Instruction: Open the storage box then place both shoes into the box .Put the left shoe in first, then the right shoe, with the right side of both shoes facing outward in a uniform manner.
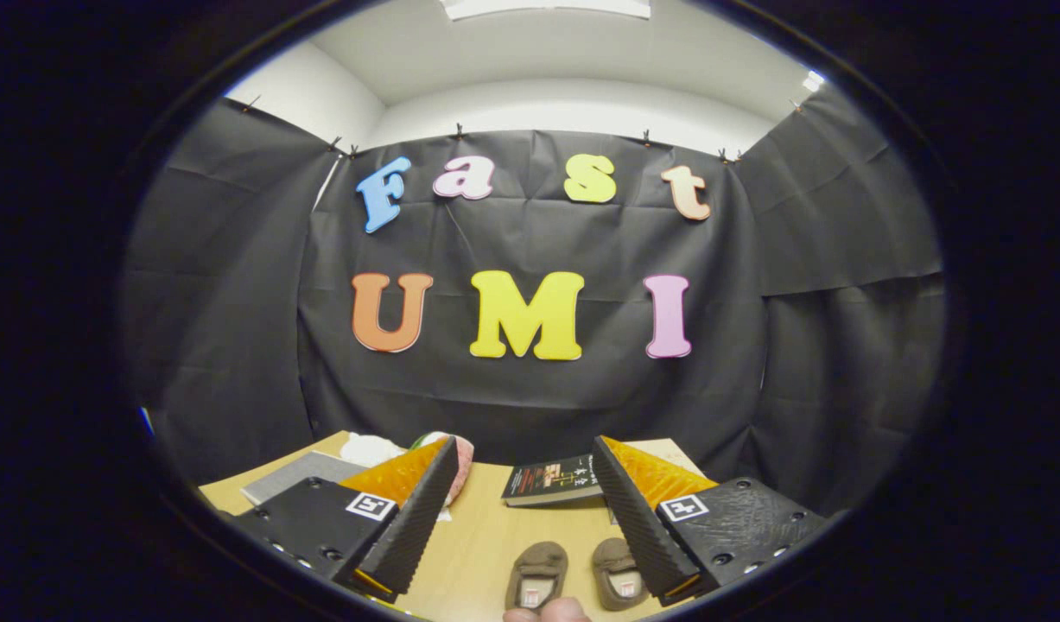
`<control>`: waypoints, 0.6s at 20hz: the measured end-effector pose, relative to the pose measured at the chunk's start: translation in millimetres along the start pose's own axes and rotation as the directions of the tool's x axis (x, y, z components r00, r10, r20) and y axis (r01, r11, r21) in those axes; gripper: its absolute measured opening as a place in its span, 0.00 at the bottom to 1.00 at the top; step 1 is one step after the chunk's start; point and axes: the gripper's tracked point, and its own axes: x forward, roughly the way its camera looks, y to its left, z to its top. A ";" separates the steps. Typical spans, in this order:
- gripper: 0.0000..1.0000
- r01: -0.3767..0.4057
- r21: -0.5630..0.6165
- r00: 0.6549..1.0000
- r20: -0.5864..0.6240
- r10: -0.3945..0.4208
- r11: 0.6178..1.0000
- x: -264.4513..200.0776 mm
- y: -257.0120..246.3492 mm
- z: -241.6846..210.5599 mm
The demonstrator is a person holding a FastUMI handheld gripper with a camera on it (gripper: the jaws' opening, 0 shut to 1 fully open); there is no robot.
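Nothing boxed yet: your hand-held gripper [524,505] spread wide, holding nothing; both shoes, left [537,575] and right [620,573], still on the desk [486,540] between its fingers

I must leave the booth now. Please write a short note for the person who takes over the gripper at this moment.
Gripper: fingers open, holding nothing, above the table.
Two brown shoes lie side by side on the table between the fingers, toes pointing away.
A book lies beyond the shoes, and a grey flat item beyond the left finger.
Done: nothing that I can see.
Left: open the storage box, put in the left shoe, then the right.
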 end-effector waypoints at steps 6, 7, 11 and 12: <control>0.95 -0.084 0.044 0.996 -0.032 0.085 0.996 12.5 13.6 -9.4; 0.95 -0.107 0.053 0.993 -0.040 0.109 0.993 15.4 18.8 -12.6; 0.95 -0.180 0.130 0.977 -0.089 0.192 0.975 30.2 35.6 -33.3; 0.95 -0.193 0.158 0.972 -0.103 0.211 0.968 33.5 39.9 -41.5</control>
